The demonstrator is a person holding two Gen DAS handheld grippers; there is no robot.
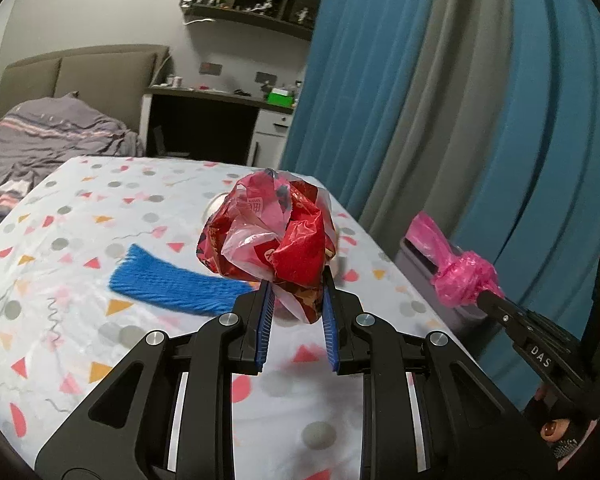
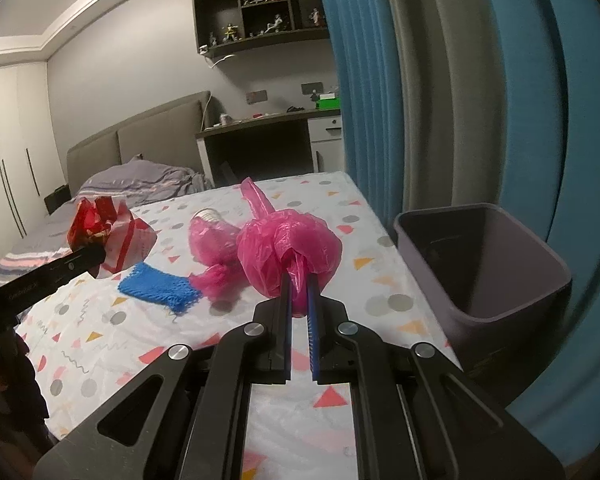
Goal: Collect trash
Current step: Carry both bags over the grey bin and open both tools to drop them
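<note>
Two grippers work over a table (image 2: pixel 380 236) covered in a thin plastic cloth printed with grey dots and pink and orange triangles. Beside its right edge stands a grey plastic bin (image 2: pixel 512 280), squarish with rounded corners, its mouth facing up.

The left gripper (image 1: pixel 298 280) has its blue ribbed pads pressed in on the bottom of a crumpled red bag (image 1: pixel 270 236), jaws partly closed around the bunched plastic. The wad is a loose, roundish ball of glossy red film mixed with clear and white-striped sheet, wrinkled all over, held clear of the cloth and rising up and away from the fingers.

The right gripper (image 2: pixel 299 280) is nearly closed, its jaws pinching the gathered neck of a pink bag (image 2: pixel 288 248). This one is thin, translucent magenta film puffed into a rounded bulb, with a twisted tail pointing up and toward the far side of the table; it hangs above the cloth, left of the bin.

A second pink plastic wad (image 2: pixel 216 248) lies on the table behind it, wrapped around something pale and ribbed. Touching it is a blue knitted cloth (image 2: pixel 156 286), rectangular and coarse, lying flat with its long axis across the table.
</note>
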